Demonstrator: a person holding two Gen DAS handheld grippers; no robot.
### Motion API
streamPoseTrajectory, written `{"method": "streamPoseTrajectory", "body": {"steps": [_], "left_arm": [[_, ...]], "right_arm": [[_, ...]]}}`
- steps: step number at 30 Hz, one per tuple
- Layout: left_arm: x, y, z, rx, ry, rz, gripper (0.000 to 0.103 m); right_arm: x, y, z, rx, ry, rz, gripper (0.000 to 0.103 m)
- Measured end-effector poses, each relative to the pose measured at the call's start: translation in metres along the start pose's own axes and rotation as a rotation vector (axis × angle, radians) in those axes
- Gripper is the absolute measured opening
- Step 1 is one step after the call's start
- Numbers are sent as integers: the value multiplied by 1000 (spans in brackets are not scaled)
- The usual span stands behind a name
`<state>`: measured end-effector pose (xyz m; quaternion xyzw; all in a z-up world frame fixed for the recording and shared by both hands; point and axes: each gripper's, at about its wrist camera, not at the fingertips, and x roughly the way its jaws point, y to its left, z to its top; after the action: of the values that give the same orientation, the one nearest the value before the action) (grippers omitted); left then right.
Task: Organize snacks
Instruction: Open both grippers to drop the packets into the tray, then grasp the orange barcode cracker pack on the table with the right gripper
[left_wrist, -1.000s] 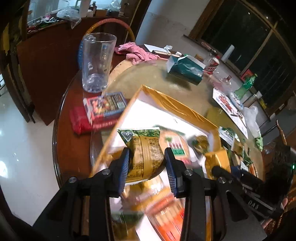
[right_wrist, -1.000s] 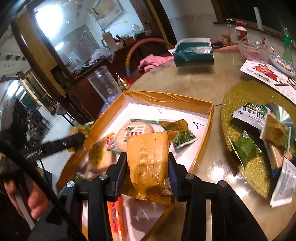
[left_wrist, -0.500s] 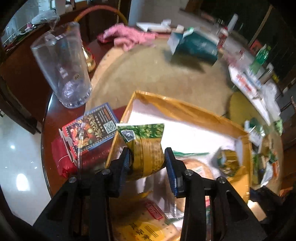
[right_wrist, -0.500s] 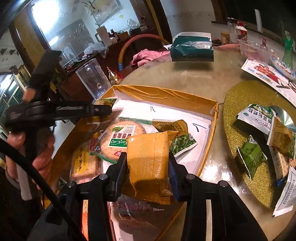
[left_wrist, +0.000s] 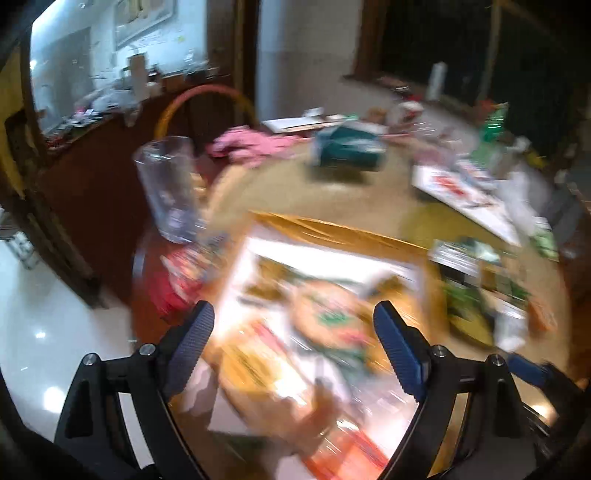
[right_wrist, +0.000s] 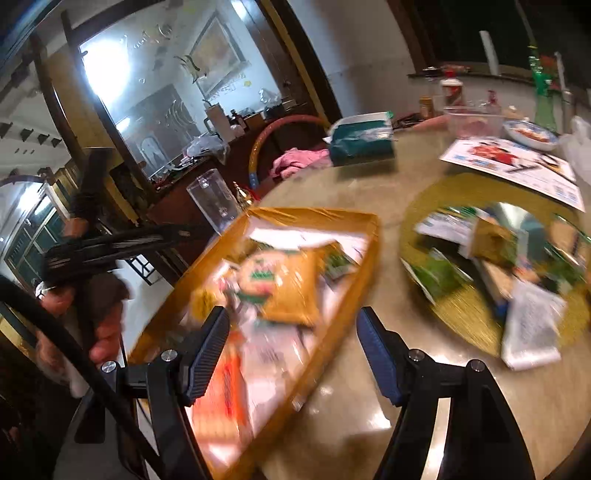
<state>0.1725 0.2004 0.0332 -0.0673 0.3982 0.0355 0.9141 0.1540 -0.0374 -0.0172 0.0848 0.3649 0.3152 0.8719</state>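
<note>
Snack packets (right_wrist: 284, 291) lie heaped flat inside the shallow orange box (right_wrist: 354, 258), a tan packet on top; beside the box, more packets (right_wrist: 491, 266) lie scattered on the gold mat (right_wrist: 469, 325).

snack packets (right_wrist: 288, 291) in the tray (right_wrist: 369, 236); round mat (right_wrist: 461, 314) right of it

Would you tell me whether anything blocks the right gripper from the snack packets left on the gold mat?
Nothing visible does: the right gripper, jaws open and empty, faces bare tabletop before the snack packets on the gold mat.
</note>
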Motion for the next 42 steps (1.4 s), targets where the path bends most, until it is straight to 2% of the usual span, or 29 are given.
{"method": "streamPoseTrajectory", "body": {"steps": [4, 9, 15, 22, 27, 30, 34, 38, 40, 42], "left_arm": [[-24, -46, -50, 3, 5, -107, 88], [-29, -96, -88, -9, 85, -193, 88], [-36, -138, -101, 56, 119, -206, 88], [-21, -159, -102, 81, 155, -210, 88], [-5, -168, -99, 68, 184, -224, 88], [6, -173, -96, 72, 191, -222, 88], [17, -175, -95, 62, 199, -236, 88], [21, -173, -97, 53, 201, -231, 88], [22, -170, -98, 49, 200, -251, 88], [22, -169, -99, 56, 197, -238, 88]], "right_arm": [[-33, -35, -33, 77, 5, -32, 71], [-75, -73, -57, 177, -2, -51, 71], [-107, -98, -73, 222, -34, -72, 71], [-115, -125, -78, 262, -62, -48, 71], [-115, -158, -65, 270, -42, -78, 71], [-112, -182, -56, 289, -41, -143, 71], [-110, -214, -39, 325, -33, -184, 71], [-107, -238, -6, 253, -26, -304, 71], [-97, -255, 10, 222, -1, -334, 71], [-83, -272, 20, 200, 30, -369, 71]]}}
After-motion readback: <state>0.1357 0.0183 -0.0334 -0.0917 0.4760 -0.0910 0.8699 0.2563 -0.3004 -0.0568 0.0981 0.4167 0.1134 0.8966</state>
